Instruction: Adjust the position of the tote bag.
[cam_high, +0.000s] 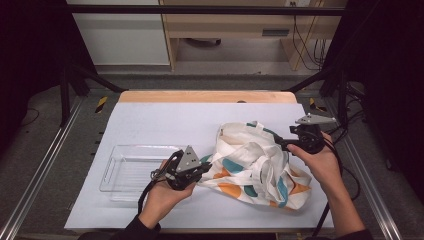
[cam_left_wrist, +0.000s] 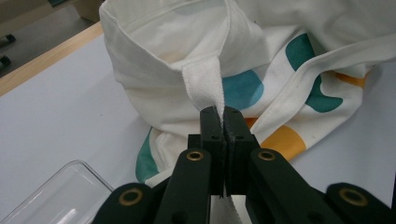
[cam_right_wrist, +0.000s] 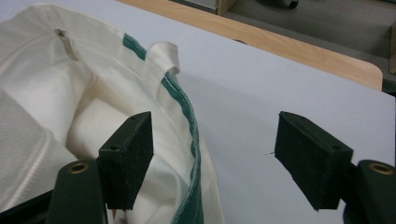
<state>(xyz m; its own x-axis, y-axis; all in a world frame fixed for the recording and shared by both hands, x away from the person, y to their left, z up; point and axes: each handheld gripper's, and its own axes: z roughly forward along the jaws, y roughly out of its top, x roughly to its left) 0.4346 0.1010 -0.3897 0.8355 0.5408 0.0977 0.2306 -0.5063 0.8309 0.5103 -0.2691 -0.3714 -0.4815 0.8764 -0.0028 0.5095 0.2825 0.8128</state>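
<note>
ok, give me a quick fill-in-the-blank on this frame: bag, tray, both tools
1. The left tool is shut on the tote bag's white ____.
2. The right tool stands ____, with the bag's green-edged rim between its jaws.
3. The clear plastic tray lies on the table to the ____ of the bag in the high view.
4. The spots printed on the bag are teal and ____.

Missing words: strap; open; left; orange

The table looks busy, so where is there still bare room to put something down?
The far half of the white mat, beyond the clear tray and tote bag, lies bare. The near middle is crowded by both.
</note>
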